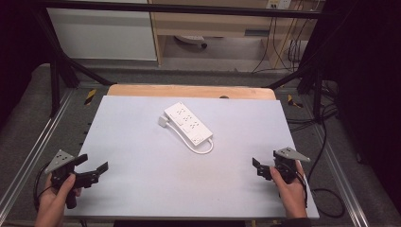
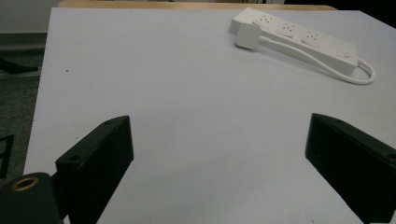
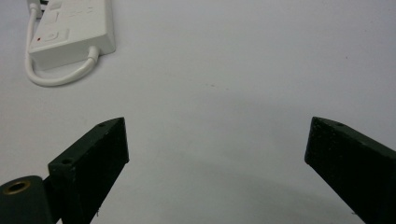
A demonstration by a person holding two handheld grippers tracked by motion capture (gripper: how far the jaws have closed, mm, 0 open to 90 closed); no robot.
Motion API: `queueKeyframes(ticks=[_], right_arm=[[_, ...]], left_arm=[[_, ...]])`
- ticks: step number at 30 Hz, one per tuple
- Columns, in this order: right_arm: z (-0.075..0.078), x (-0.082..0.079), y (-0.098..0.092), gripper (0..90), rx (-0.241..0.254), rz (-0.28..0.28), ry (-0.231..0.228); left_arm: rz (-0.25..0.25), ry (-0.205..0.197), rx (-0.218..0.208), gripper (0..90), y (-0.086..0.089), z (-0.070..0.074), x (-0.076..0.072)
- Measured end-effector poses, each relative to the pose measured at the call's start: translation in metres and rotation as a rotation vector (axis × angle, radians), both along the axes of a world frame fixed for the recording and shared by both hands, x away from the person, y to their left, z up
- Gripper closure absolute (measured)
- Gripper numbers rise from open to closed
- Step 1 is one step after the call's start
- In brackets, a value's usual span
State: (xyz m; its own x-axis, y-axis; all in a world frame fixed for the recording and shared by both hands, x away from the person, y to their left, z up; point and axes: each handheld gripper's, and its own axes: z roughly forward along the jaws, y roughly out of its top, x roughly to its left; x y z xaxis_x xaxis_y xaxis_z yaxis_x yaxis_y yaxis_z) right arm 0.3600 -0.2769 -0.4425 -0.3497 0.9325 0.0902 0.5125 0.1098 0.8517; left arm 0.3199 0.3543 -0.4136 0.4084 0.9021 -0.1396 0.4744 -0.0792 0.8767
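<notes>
- At the near left corner of the white bench (image 1: 142,189), the left tool (image 1: 92,173) hovers in a person's hand, jaws set wide with nothing between them.
- At mid-bench, toward the far edge, a white power strip (image 1: 187,123) lies flat and slantwise, well apart from both tools; its plug (image 1: 163,121) rests against one end, and its short cord (image 1: 201,147) loops out from the other.
- The strip looks a rigid, fairly light plastic bar with a smooth, likely slippery shell; a pinch across its narrow width near the middle should hold best, the cord being too limp to lift by.
- At the near right, the right tool (image 1: 263,166) waits, jaws equally wide, empty.
</notes>
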Motion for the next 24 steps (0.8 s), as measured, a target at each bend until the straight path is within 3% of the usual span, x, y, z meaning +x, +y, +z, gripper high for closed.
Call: queueKeyframes(ticks=[10,24], right_arm=[[0.0007,0.0004,0.0002,5.7,0.002,-0.004,0.017],[0.003,-0.0001,-0.002,4.3,0.004,-0.007,0.001]], left_arm=[[0.0,0.005,-0.004,7.9,0.0017,-0.0001,0.0006],[-0.01,0.004,0.002,7.8,0.0009,0.0001,0.0007]])
